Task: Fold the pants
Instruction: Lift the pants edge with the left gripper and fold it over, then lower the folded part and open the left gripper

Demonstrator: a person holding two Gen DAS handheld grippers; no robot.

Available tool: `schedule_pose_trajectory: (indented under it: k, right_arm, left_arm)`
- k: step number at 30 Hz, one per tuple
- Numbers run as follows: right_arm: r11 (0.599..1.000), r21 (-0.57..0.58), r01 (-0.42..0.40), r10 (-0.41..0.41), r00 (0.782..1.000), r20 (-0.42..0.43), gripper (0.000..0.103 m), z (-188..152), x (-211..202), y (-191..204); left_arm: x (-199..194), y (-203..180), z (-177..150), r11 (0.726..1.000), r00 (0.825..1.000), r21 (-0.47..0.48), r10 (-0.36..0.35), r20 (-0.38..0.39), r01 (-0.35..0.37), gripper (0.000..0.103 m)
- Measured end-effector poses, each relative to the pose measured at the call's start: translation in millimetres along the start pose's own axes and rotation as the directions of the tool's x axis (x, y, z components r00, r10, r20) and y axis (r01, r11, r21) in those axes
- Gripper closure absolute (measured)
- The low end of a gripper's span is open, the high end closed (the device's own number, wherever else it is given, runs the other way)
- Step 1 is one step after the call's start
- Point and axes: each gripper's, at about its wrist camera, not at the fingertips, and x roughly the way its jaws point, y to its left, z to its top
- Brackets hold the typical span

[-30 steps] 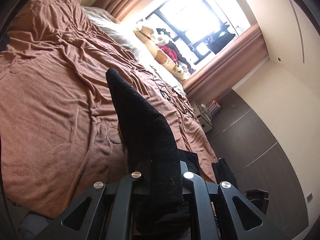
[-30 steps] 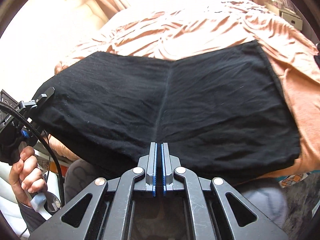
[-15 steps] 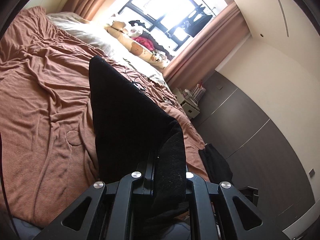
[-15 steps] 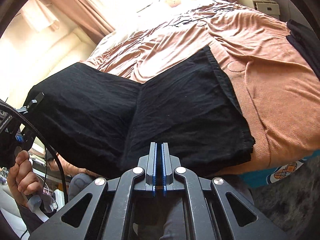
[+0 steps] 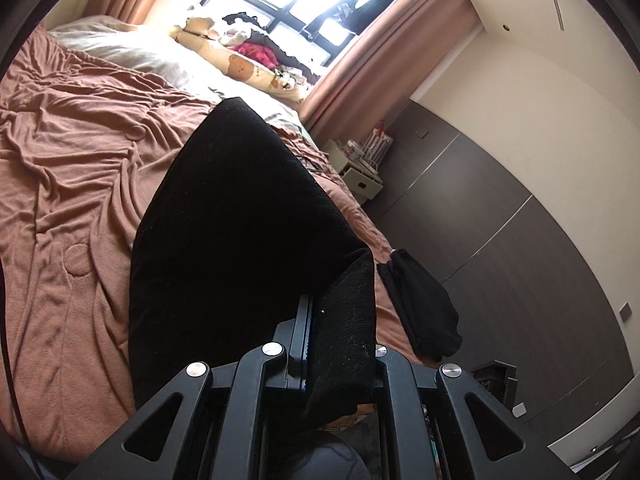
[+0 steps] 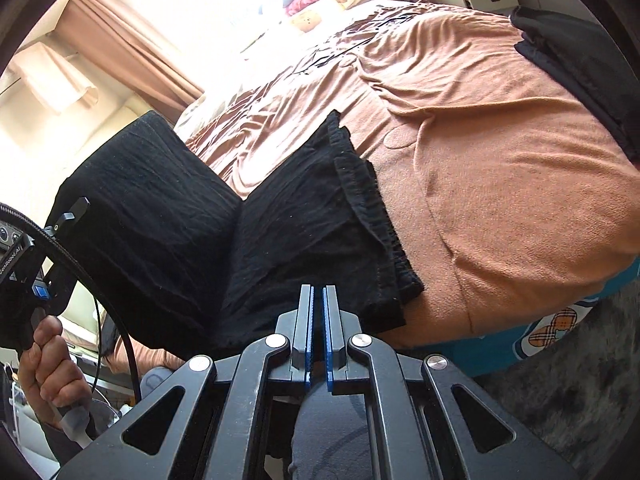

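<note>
Half-folded pants (image 6: 280, 232), hem toward pillows.

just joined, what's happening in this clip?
A person is folding black pants on a bed with a brown blanket, a handheld gripper in each hand. The left gripper is clamped on one edge of the fabric, lifted off the bed; the right gripper is shut at the near edge. Another dark garment lies nearby.

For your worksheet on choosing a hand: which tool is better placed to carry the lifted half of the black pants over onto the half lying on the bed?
Left. The left tool is shut on the raised edge of the black pants. The right tool is shut with nothing visibly between its pads.
</note>
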Motion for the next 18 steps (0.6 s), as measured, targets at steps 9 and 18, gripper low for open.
schedule_pose_trajectory:
  k: [9,18]
  right_arm:
    - [0.997,0.073,0.011,-0.011,1.000,0.001,0.102,0.7,-8.4,-39.3]
    - [0.995,0.101,0.002,-0.002,1.000,0.002,0.102,3.4,-14.6,-56.6]
  left_arm:
    - [79.6,-13.2,-35.2,1.000,0.986,0.019,-0.006,-0.164,0.009,0.092]
    - [108.3,-24.2,-60.6,0.999,0.966,0.028,0.028,-0.256,-0.022,0.090]
